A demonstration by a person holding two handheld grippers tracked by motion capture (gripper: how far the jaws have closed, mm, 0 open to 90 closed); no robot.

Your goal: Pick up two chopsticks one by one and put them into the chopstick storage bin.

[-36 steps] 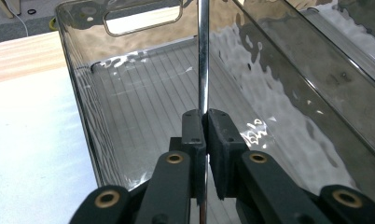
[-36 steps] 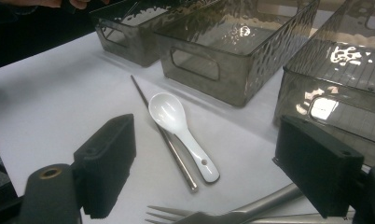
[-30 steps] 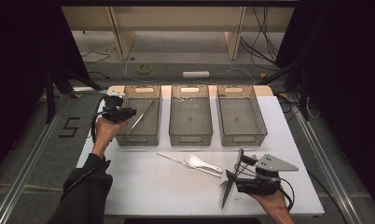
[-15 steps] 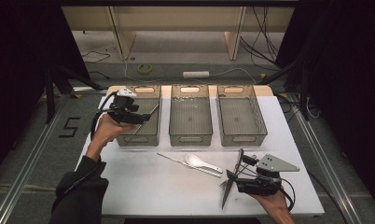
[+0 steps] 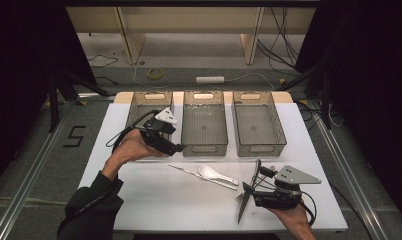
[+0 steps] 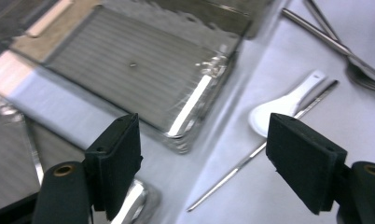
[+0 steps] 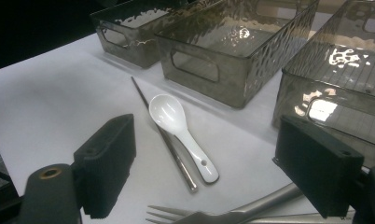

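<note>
Three ribbed, translucent grey bins (image 5: pixel 204 127) face one glossy white spoon (image 5: pixel 215 174).

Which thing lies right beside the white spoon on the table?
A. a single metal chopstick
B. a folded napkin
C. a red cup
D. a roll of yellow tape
A. In the right gripper view a thin metal chopstick lies alongside the white spoon on the white table, in front of the grey bins.
</note>
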